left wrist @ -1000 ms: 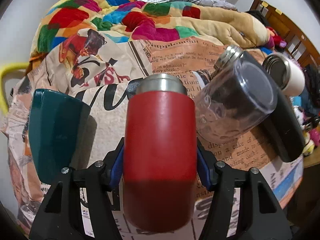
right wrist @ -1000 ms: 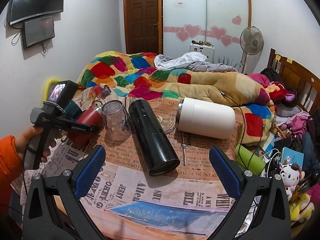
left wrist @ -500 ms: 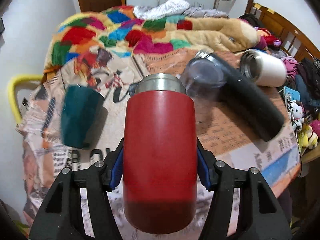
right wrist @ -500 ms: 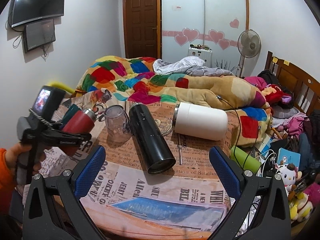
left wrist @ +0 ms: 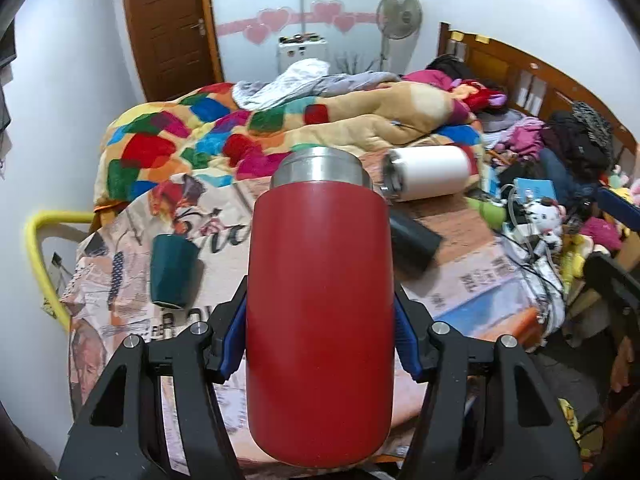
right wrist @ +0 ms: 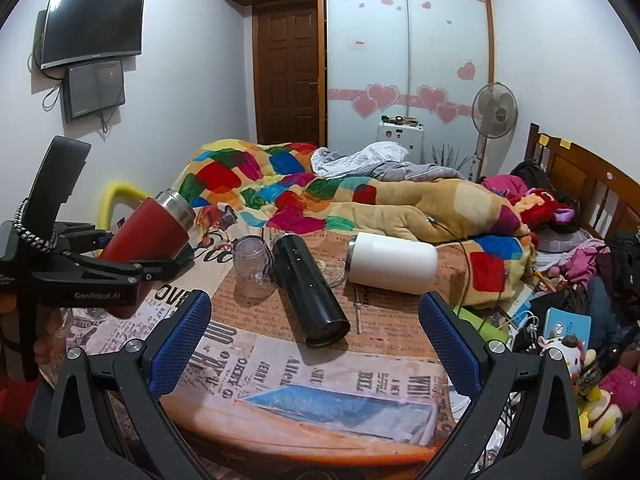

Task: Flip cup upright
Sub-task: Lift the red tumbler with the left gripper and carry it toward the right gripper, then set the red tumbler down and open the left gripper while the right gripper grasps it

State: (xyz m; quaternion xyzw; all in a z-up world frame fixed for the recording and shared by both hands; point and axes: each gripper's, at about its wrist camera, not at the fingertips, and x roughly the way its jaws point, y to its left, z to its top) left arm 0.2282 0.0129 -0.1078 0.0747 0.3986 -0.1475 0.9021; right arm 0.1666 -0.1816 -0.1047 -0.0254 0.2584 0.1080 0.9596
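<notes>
Left gripper (left wrist: 320, 344) is clamped hard around the red cup (left wrist: 320, 312), blue pads pressing its sides low on the body, and the cup is off the table (right wrist: 304, 424), carried in the air over the near-left edge

Look at the long axis: from the right wrist view the red cup is tilted, steel neck pointing up and away toward the bed, base down near the gripper body, roughly halfway between lying and standing. In the left wrist view the neck runs straight out along the fingers, so the cup's axis lines up with the gripper's own forward direction. That is the relation that matters: to stand the cup, the left wrist has to pitch up until the fingers point at the ceiling, then lower the base onto the newspaper

Right gripper (right wrist: 316, 344) hangs wide open with nothing between its blue pads, hovering above the near edge of the table, facing the black flask (right wrist: 310, 286) and the white flask (right wrist: 394, 264), both lying on their sides. Well apart from the red cup, so the left hand owns this move

Landing room, I'd judge, is the bare newspaper by the teal cup (left wrist: 173, 270), which sits to the left of the carried cup; the clear jar (right wrist: 251, 266) stands to its right, beside the black flask
</notes>
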